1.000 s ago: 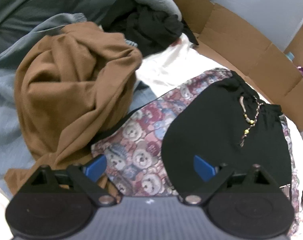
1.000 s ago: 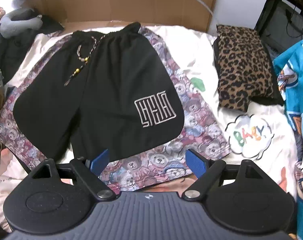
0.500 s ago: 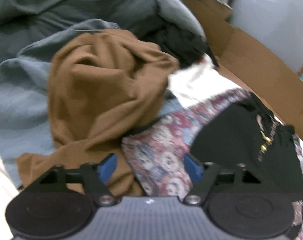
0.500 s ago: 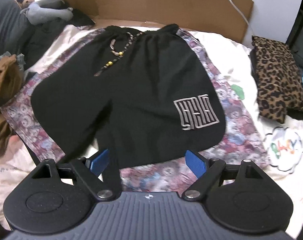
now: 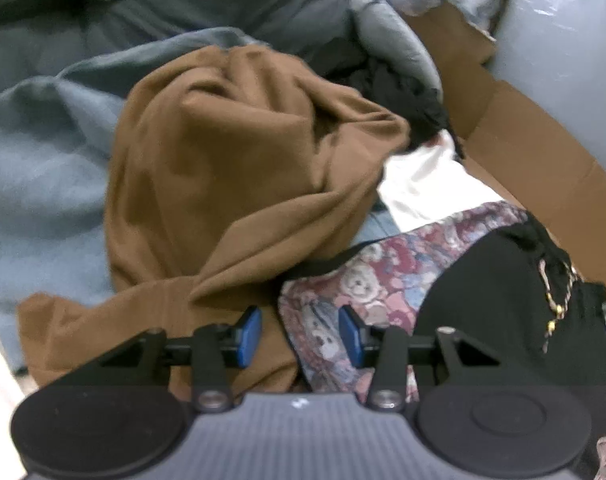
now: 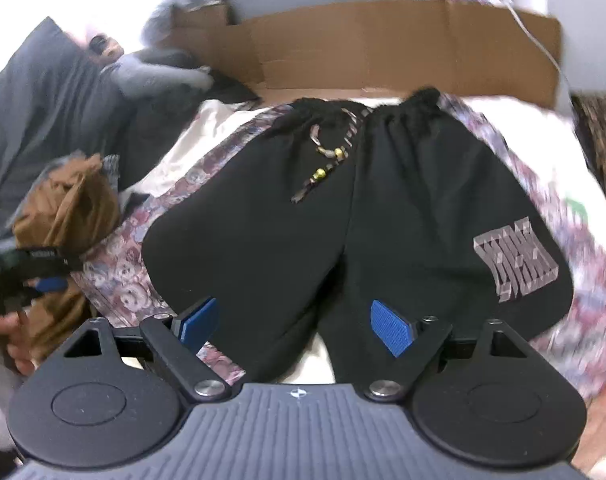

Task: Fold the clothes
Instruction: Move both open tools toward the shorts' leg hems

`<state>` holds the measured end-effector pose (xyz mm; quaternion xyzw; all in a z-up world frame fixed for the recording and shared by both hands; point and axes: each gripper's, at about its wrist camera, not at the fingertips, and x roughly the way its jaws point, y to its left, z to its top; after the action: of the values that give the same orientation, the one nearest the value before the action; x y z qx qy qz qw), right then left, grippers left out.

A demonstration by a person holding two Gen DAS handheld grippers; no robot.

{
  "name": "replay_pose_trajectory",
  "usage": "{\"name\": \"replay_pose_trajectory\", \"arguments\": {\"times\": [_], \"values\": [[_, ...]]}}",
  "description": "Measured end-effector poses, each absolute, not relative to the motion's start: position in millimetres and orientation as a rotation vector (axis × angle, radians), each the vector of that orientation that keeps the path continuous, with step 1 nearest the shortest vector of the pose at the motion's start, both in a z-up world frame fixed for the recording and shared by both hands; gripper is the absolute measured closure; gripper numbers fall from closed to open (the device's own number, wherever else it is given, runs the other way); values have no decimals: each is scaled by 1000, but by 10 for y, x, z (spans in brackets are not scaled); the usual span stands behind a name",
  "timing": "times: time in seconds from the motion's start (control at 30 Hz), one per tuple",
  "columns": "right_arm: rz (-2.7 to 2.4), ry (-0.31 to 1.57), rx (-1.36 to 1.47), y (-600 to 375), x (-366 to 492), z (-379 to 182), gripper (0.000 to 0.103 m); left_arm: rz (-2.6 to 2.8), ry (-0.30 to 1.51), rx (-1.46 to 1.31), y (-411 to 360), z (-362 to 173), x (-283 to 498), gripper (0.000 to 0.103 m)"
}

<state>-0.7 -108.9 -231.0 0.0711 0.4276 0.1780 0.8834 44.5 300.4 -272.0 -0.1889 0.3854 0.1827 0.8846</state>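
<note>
Right wrist view: a pair of black fabric shorts (image 6: 383, 216) with a beaded drawstring (image 6: 327, 160) and a grey maze-like emblem (image 6: 515, 264) on one leg is seen spread flat on a teddy-bear-print cloth (image 6: 119, 264), which is laid over a white printed sheet (image 6: 183, 152). The waistband is turned toward a brown cardboard wall (image 6: 363, 48) at the far side; the leg hems are turned toward the camera. The right gripper (image 6: 299, 326) is held above the near hems with its blue pads spread wide; nothing is pinched between them, and the shorts are seen beyond the gap. At the left edge the left gripper (image 6: 49, 282) and a hand (image 6: 11, 336) are visible beside a crumpled brown garment (image 6: 71, 204).

In the left wrist view the left gripper (image 5: 301, 334) is pointed at the corner of the teddy-bear-print cloth (image 5: 367, 292), just where the crumpled brown garment (image 5: 239, 176) borders it. Its jaws are closing, the blue pads part-way together with the cloth's edge seen in the gap; whether the pads press on the fabric cannot be told. The black shorts (image 5: 503, 300) lie to the right. Grey-blue bedding (image 5: 43, 168) is piled behind the brown garment, and a dark crumpled garment (image 5: 399, 96) is seen next to the cardboard (image 5: 535, 168).
</note>
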Motion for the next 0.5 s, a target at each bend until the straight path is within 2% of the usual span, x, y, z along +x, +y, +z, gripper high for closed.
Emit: {"name": "replay_pose_trajectory", "arguments": {"times": [0.17,0.5], "values": [[302,967,334,-1196,-115,-2507,15,374,799,-375,3055,-2765,505,58],[228,1018,361,-1382,-200,-2640,16,394,775,-375,3088,-2912,642,54]]}}
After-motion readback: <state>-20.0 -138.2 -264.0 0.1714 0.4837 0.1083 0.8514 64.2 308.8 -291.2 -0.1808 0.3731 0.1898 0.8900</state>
